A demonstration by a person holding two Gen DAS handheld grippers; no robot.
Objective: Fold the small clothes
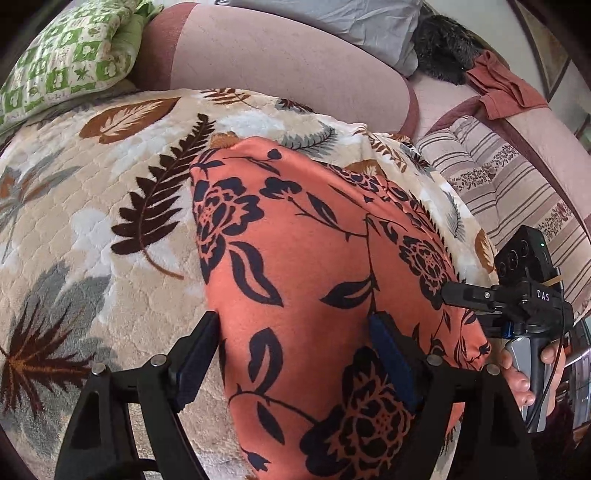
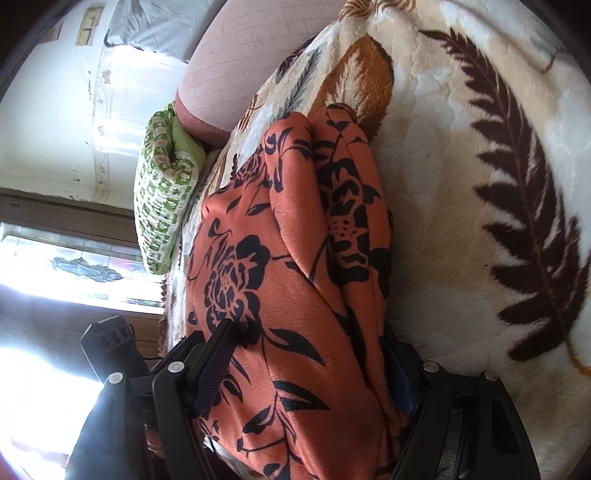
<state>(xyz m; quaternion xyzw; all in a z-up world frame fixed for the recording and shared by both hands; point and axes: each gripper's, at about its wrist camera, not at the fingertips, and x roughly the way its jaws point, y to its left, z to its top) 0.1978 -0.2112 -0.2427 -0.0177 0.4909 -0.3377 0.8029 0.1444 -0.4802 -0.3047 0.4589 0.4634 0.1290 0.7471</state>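
An orange garment with dark blue flowers (image 1: 310, 258) lies folded on a cream blanket with a leaf print (image 1: 92, 229). My left gripper (image 1: 295, 319) stands open over its near end, the left finger at the cloth's left edge and the right finger resting on top. At the garment's right edge my right gripper (image 1: 465, 295) reaches in, held by a hand (image 1: 524, 384). In the right wrist view the garment (image 2: 258, 295) shows stacked folds. It fills the gap of my right gripper (image 2: 306, 328), which is open, and partly hides the right finger.
A green patterned pillow (image 1: 66, 59) lies at the blanket's far left. Behind runs a pink sofa back (image 1: 280, 62) with grey cloth (image 1: 332, 18), something dark and furry (image 1: 447, 48) and a rust-red garment (image 1: 506, 88). A striped cushion (image 1: 509, 184) is at the right.
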